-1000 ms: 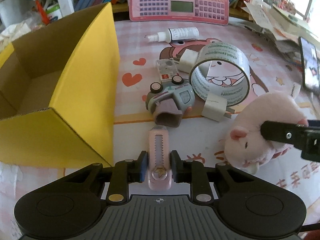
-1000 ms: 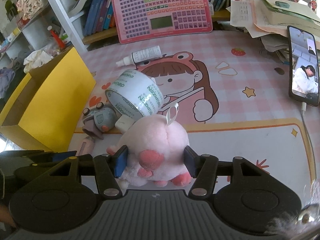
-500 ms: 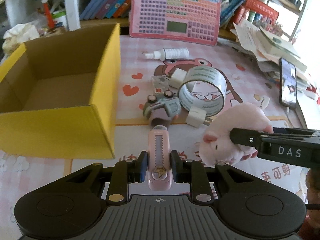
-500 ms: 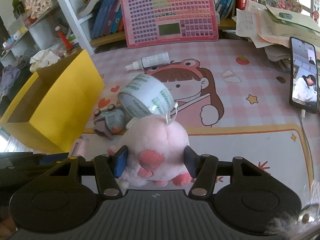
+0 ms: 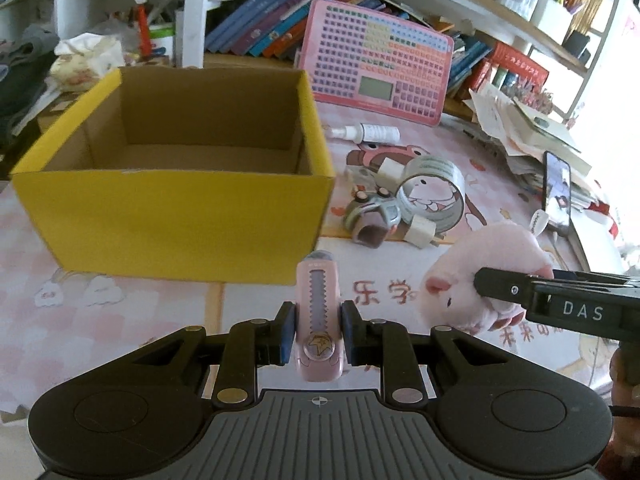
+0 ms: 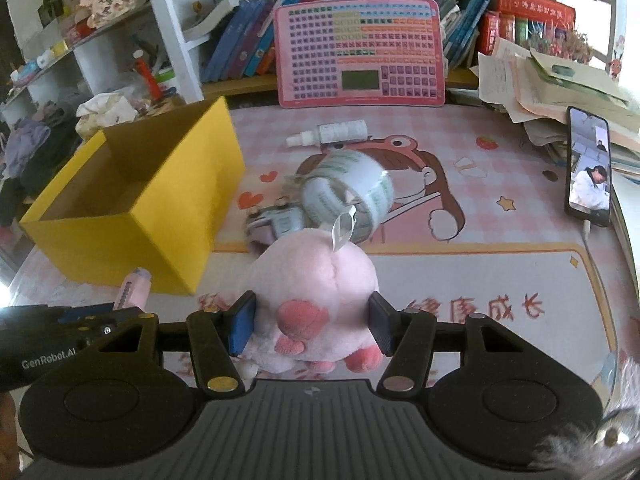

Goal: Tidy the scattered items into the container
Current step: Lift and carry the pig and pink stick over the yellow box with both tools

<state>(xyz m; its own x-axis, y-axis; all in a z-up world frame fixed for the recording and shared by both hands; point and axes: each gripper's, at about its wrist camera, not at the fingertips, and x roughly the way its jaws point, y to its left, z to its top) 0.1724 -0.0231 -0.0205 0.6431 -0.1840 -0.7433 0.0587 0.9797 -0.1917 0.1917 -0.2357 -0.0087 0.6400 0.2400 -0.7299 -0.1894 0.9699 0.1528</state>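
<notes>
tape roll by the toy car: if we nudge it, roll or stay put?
Likely to roll: the tape roll stands on its edge, hoop facing the camera. It probably won't go far, since a white plug and the toy car sit against it. The glossy clear band looks slippery, so a side push may skid or tip it flat.

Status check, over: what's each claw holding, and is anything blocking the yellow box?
Left gripper shut on pink utility knife. Right gripper shut on pink plush toy. Yellow box open, path clear.
</notes>
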